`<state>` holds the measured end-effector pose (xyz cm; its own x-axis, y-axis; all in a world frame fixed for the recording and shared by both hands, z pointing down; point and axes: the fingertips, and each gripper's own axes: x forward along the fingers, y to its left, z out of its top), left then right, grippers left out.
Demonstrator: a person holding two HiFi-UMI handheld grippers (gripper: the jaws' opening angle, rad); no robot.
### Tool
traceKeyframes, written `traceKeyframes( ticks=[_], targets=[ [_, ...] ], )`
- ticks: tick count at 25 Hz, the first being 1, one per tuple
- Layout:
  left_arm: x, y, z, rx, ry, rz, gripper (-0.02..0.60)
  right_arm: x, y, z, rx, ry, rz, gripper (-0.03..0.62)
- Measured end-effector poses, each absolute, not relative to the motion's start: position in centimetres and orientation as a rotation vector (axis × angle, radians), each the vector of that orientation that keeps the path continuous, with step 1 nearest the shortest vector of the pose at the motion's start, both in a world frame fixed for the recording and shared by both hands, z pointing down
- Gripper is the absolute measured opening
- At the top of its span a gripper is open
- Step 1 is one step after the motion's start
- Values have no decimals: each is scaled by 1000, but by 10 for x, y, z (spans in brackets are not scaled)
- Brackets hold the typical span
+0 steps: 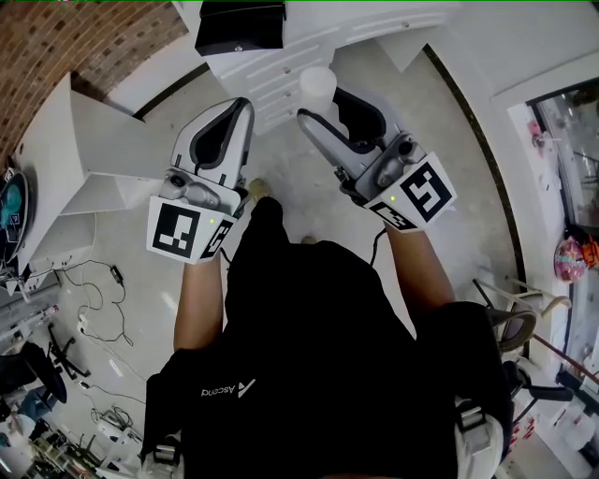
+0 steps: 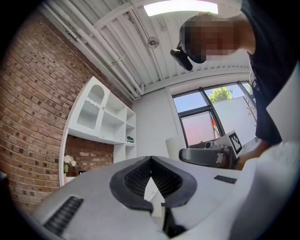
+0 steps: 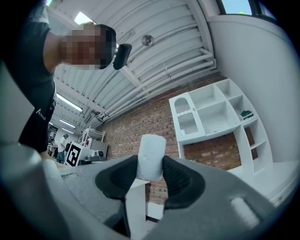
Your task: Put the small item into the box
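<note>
Just ahead of the person's dark shirt (image 1: 318, 355), the left gripper (image 2: 150, 159) has its jaws pressed together on nothing. The right gripper (image 3: 150, 166) pinches the small item (image 3: 152, 147) (a pale, stubby cylinder) between its pads. Farther off, a black box (image 1: 240, 26) sits on a white cabinet (image 1: 271, 79).

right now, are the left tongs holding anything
No, the left tongs are closed tip to tip with nothing between them, while the white cylinder sits clamped in the right tongs.

White shelf unit (image 3: 213, 112) stands against brick wall (image 3: 131, 117); cables (image 1: 98, 313) lie on floor (image 1: 140, 271).
</note>
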<state>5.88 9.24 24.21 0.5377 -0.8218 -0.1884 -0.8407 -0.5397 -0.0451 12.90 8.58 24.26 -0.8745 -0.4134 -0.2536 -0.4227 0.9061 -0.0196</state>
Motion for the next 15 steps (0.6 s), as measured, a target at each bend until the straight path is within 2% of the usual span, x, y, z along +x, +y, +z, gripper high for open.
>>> traceKeyframes(
  ticks=[15],
  targets=[
    [-32, -68, 260, -2676, 1322, 188, -2, 29, -74, 271, -795, 2906, 35, 167]
  ],
)
